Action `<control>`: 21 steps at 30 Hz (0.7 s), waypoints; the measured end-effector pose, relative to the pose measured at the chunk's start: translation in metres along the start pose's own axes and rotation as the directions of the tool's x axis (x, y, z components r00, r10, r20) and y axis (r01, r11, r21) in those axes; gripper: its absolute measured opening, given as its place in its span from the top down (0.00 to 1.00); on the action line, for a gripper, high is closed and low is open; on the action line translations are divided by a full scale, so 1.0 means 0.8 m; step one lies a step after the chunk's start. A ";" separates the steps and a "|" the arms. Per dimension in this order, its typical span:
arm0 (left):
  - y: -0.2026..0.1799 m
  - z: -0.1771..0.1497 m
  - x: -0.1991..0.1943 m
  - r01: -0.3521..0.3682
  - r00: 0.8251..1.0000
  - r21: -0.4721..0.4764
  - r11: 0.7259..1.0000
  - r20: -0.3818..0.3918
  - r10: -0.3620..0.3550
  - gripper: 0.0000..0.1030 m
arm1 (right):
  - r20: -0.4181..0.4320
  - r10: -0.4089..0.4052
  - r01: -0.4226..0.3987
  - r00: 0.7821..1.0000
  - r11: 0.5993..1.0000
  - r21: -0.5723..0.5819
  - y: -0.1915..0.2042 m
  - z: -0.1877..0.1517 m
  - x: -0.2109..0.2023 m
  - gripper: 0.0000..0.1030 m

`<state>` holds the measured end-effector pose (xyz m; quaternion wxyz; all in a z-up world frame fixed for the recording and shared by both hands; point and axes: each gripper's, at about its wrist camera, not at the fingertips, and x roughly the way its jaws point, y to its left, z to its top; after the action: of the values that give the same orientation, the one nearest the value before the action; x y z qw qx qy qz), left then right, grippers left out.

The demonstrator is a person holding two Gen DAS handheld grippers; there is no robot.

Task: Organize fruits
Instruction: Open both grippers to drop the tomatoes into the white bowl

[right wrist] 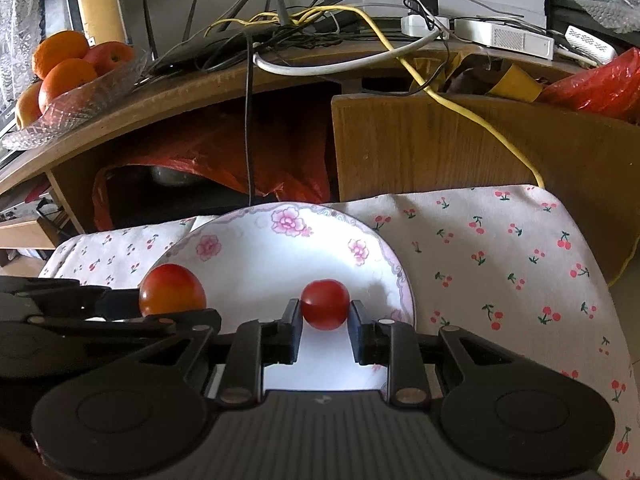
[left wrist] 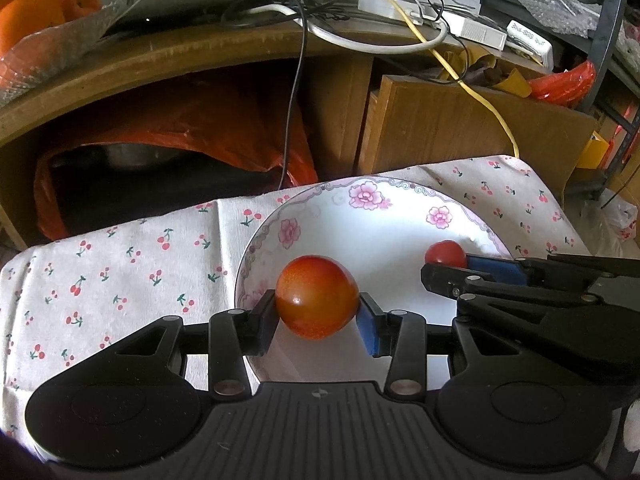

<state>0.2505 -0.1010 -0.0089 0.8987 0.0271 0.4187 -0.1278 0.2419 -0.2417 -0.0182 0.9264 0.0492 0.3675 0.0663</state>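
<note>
Cluttered wooden desk (right wrist: 208,92) at the back, strewn with black, white and yellow cables (right wrist: 320,28); red plastic bag (right wrist: 224,168) stuffed in the dark space beneath. In front, a table under a white cherry-print cloth (right wrist: 500,264). On the cloth, a white plate with pink flowers (right wrist: 260,256).

Both grippers angled down over the plate, side by side. Left gripper (left wrist: 318,318) closed on a large orange-red fruit (left wrist: 318,296), pads pressed to its sides, the fruit just above the plate's near-left part. Right gripper (right wrist: 324,324) almost fully closed, small red fruit (right wrist: 325,304) at the tips between the pads, over the plate's middle; seen too from the left wrist view as small red fruit (left wrist: 445,254) at the blue-padded tips.

Far left on the desk, a glass bowl (right wrist: 100,84) holding oranges (right wrist: 66,74) and a red apple (right wrist: 109,56).
</note>
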 end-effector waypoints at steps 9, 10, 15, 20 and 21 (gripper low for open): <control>0.001 0.004 -0.009 -0.012 1.000 -0.008 1.000 0.024 0.012 0.44 | 0.012 -0.005 0.005 1.000 1.000 0.007 0.000 0.004 -0.003 0.67; 0.002 0.004 -0.011 -0.014 1.000 -0.010 1.000 0.028 0.014 0.42 | 0.015 -0.003 0.003 1.000 1.000 0.009 0.000 0.006 -0.004 0.67; 0.007 0.009 -0.026 -0.023 0.998 -0.023 0.999 0.052 0.025 0.34 | 0.038 -0.010 0.009 0.999 1.000 0.003 0.003 0.015 -0.016 0.64; 0.005 0.007 -0.041 -0.024 0.998 -0.005 1.000 0.060 0.025 0.30 | 0.056 -0.015 0.015 0.998 1.000 0.000 0.008 0.019 -0.031 0.63; 0.004 0.005 -0.044 -0.024 0.998 0.000 1.000 0.062 0.024 0.30 | 0.059 -0.019 0.019 0.998 1.000 -0.005 0.009 0.019 -0.035 0.63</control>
<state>0.2327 -0.0910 0.0203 0.9126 0.0287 0.3904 -0.1179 0.2312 -0.2396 0.0126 0.9375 0.0450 0.3403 0.0572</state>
